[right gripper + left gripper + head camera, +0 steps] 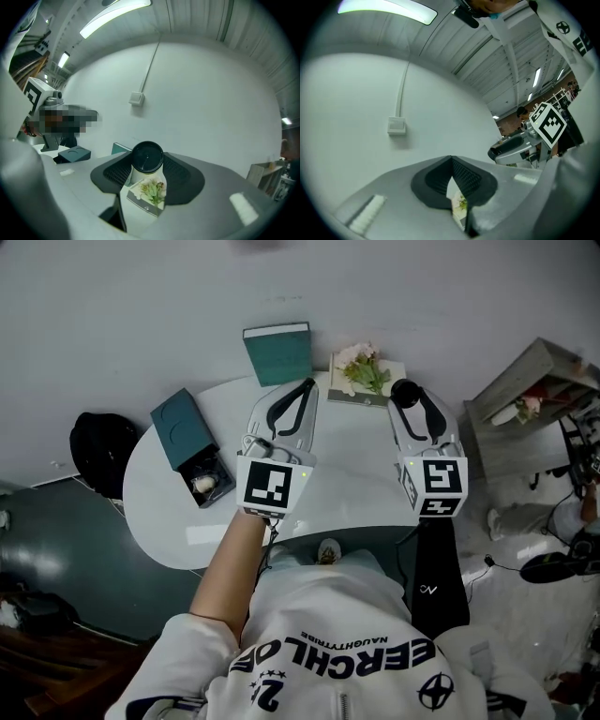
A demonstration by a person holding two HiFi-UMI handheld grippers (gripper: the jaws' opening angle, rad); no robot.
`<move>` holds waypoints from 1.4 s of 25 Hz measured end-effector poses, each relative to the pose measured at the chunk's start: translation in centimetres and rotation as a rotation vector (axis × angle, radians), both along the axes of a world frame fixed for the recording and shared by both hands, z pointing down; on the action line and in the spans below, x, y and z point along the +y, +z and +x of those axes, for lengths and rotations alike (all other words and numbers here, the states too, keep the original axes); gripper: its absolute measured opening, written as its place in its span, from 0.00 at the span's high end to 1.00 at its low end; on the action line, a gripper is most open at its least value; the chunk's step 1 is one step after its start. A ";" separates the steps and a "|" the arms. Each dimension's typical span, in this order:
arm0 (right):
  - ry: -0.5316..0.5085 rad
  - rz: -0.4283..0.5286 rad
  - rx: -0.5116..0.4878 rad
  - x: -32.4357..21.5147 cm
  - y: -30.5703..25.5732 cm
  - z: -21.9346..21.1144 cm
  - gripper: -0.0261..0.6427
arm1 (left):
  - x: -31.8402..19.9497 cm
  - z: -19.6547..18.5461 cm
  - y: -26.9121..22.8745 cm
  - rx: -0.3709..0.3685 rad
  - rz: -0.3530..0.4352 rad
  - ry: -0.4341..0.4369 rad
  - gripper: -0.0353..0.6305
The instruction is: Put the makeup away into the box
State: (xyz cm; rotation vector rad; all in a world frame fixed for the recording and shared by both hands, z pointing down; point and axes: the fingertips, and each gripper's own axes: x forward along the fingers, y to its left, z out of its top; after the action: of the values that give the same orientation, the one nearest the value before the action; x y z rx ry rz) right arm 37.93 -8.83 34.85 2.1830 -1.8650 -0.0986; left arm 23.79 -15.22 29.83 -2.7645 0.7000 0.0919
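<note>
White desk (356, 493), white wall (141, 315): two teal boxes (178, 427) (278, 352), one flower card (367, 381); right tool (409, 393) clasps one jar (147, 158), left tool (306, 385) seemingly clenched.

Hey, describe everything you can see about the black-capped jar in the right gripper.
The black-capped jar is small: a round, glossy black cap over a pale, whitish body, possibly plastic. The right gripper is shut on it, its dark ribbed fingers pressing either side near their tips. Nothing else touches it; it is held above the white table, cap turned toward the gripper's camera.
</note>
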 end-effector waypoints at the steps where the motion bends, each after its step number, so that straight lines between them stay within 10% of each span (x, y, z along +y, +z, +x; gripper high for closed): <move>1: -0.018 -0.001 0.001 -0.8 -0.1 -1.1 0.60 | -0.5 -1.2 -0.1 0.003 -0.002 -0.018 0.95; 35: -0.430 0.009 -0.032 -13.5 0.4 -32.2 0.60 | -8.1 -31.1 0.3 -0.013 0.002 -0.377 0.95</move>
State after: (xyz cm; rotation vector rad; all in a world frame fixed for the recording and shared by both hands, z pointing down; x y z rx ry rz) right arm 5.76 -22.37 35.23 1.7621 -2.3248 -0.1548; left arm -7.31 -23.32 30.15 -2.5762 1.1991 -0.0050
